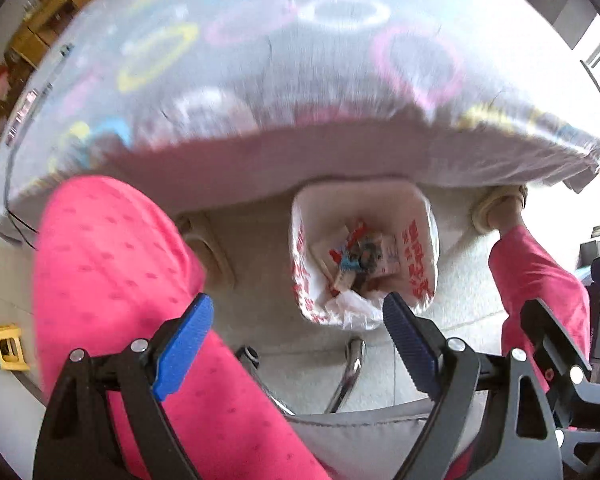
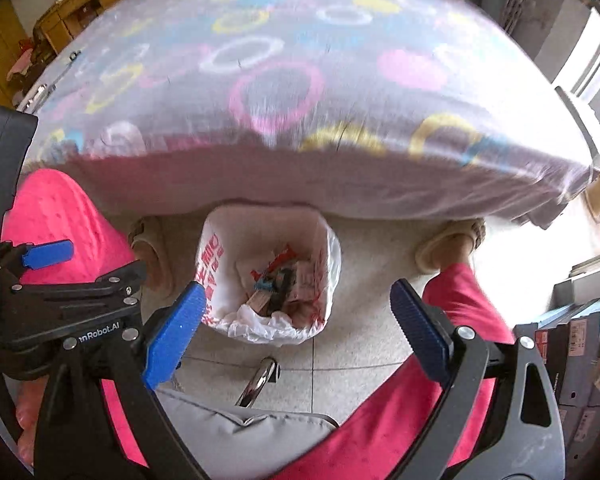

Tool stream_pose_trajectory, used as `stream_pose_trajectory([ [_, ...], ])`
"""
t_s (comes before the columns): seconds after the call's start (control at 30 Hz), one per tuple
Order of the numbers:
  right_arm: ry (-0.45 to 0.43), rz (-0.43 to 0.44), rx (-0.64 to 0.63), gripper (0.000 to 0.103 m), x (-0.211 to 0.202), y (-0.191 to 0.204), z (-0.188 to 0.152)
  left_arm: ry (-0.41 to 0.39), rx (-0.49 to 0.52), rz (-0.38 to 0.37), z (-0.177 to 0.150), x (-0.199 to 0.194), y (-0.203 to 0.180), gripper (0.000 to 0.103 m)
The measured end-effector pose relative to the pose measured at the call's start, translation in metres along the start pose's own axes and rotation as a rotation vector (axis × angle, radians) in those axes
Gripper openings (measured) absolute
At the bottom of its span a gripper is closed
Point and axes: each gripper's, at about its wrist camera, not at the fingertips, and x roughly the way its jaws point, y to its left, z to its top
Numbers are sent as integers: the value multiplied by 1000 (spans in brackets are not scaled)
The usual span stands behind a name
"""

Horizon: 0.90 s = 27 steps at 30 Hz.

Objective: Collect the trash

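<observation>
Jaws of both the left gripper [image 1: 298, 344] and right gripper [image 2: 296, 330] gape wide, empty, above the trash bin [image 2: 216, 248]

A grey tablecloth [image 2: 300, 92] printed with pink, yellow, blue and white rings is noted at twelve o'clock. A white bin bag [image 2: 260, 324] bears red lettering. Pink dotted trousers [image 1: 112, 272] are observed.

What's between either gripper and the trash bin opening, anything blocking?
Nothing visible. The left gripper and right gripper, both open and empty, look down at the lined trash bin on the floor; the table edge overhangs only its far rim.
</observation>
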Motion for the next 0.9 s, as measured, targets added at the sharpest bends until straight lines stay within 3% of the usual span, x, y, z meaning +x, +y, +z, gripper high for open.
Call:
stream_pose_trajectory([
  [0.17, -110, 0, 35, 91, -46, -3, 0, -162, 0, 43, -1, -56, -5, 84],
  [0.5, -446, -10, 92, 95, -167, -19, 2, -514, -18, 45, -9, -191, -7, 86],
  [0.53, -481, -16, 97, 96, -180, -21, 1, -549, -22, 52, -12, -204, -7, 90],
  [0.7, -615, -78, 81, 96, -228, -18, -5, -644, -60, 46, -22, -249, -5, 95],
  [0.9, -708, -150, 60, 96, -264, -13, -16, -684, -64, 27, -30, -275, -2, 95],
])
